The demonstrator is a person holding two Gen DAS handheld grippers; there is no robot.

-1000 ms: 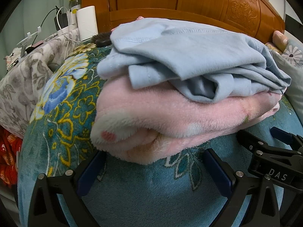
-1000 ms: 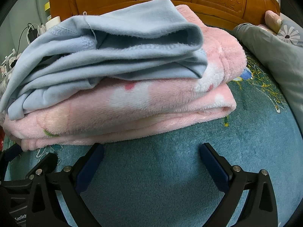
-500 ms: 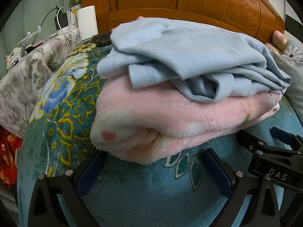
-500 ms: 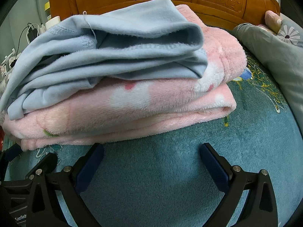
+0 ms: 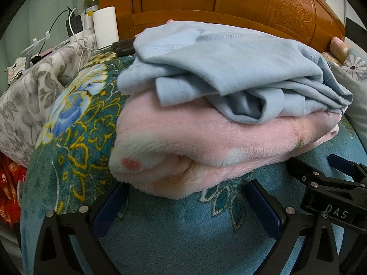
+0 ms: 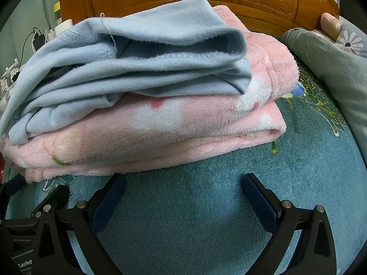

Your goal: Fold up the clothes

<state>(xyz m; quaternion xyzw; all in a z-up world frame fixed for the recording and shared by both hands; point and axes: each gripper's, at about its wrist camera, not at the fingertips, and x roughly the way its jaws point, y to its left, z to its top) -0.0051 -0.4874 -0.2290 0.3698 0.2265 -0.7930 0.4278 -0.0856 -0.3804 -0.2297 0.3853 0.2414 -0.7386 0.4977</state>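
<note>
Both sets of jaws stand wide apart and hold nothing. The left gripper (image 5: 185,199) sits low over the teal floral blanket (image 5: 75,137), its blue-padded fingers (image 5: 107,208) just short of the near left corner of the pink fleece blanket (image 5: 206,142). The right gripper (image 6: 183,194) hovers over the same teal blanket in front of the pink fleece's long folded edge (image 6: 160,133), not touching it. Each gripper shows at the edge of the other's view, so the two are close together, side by side.

The pink fleece lies folded in several layers on the teal blanket that covers the bed. On top of the pink fleece rests the light blue garment (image 6: 137,57), loosely folded, with bunched layers and a rolled edge showing at its ends. Behind the pink fleece rises the carved wooden headboard (image 5: 229,0). To the right of it lies a grey-green pillow with a daisy print (image 6: 332,64). To the left of it, past a grey floral cloth (image 5: 25,100), stand a white roll (image 5: 105,27), a charger with white cables (image 5: 74,25) and a yellow-lidded jar (image 5: 90,0).
</note>
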